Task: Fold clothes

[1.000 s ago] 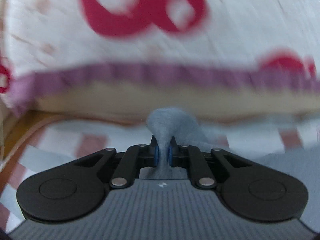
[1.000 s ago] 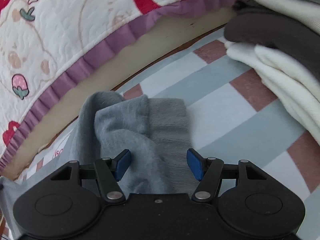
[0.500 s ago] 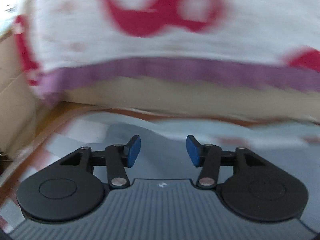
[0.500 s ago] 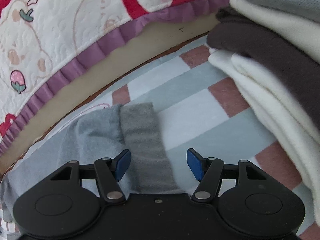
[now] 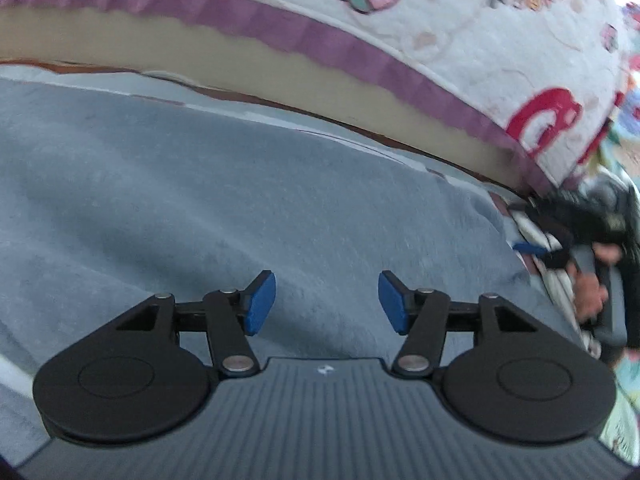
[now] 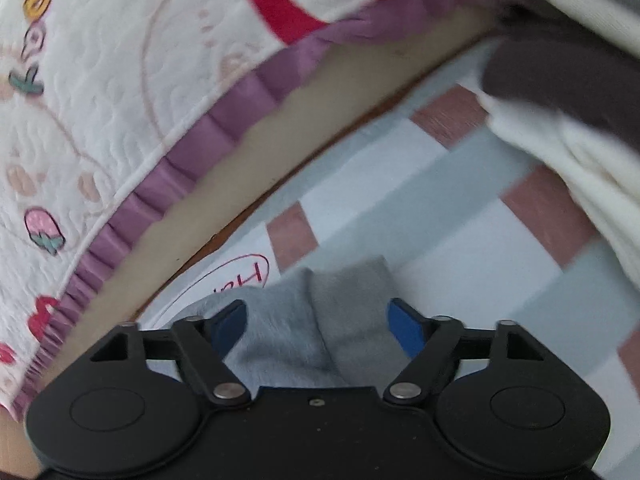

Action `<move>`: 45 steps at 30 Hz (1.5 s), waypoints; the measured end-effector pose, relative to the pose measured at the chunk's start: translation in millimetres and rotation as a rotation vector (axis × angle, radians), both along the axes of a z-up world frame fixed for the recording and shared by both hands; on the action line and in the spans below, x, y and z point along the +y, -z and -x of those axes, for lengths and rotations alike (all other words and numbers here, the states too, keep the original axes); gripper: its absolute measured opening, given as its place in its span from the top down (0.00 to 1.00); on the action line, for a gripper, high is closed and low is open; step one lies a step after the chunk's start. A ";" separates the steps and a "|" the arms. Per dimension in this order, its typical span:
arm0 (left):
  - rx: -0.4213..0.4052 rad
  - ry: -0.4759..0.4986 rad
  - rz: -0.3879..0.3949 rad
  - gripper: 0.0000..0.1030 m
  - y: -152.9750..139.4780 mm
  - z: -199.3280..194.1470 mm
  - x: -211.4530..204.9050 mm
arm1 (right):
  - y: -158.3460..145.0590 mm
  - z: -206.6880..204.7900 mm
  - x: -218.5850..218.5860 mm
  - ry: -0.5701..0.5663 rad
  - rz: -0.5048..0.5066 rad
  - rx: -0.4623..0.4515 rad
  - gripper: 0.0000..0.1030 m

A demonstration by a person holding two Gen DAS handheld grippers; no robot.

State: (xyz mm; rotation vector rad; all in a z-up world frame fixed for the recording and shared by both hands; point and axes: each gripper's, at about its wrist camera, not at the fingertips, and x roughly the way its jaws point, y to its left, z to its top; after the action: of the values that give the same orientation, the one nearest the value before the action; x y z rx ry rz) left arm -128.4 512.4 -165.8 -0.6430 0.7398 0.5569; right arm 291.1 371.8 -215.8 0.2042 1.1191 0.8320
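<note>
The grey fleece garment (image 5: pixel 248 200) lies flat and fuzzy on the checked cloth (image 6: pixel 460 216), below the quilt's pleated purple trim (image 6: pixel 192 152). I see my left gripper (image 5: pixel 327 302) spread over it, empty; my right gripper (image 6: pixel 316 324) spread around its ribbed cuff (image 6: pixel 352 312).

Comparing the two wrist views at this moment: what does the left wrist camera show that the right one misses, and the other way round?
Only the left wrist view shows the grey garment spread wide and flat, and, at the far right edge, a hand holding the other gripper, blurred.

Only the right wrist view shows the stack of cream and dark brown clothes, the checked cloth with a red stamp, and the garment's ribbed cuff between the right gripper fingers.

Both show the quilted strawberry-print cover with its purple frill, and open fingers; the left gripper holds nothing.
</note>
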 end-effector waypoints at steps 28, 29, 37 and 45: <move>-0.283 0.111 0.282 0.38 21.3 -25.6 -46.0 | -26.0 312.6 -37.0 -0.811 0.082 -0.477 0.36; -0.270 0.110 0.282 0.38 23.8 -26.9 -46.5 | -29.7 301.5 -38.8 -0.781 0.035 -0.371 0.33; -0.168 0.097 0.281 0.38 43.6 -37.4 -50.2 | -61.0 267.6 -26.6 -0.557 -0.123 -0.181 0.33; -0.198 0.036 0.313 0.38 45.7 -27.6 -41.0 | -41.9 262.3 15.0 -0.654 0.101 -0.110 0.43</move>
State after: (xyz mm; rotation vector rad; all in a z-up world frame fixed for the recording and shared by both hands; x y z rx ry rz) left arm -100.8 471.4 -211.5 -0.9584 0.6552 0.3400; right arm 28.9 386.8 -173.9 -0.3092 1.1311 1.3406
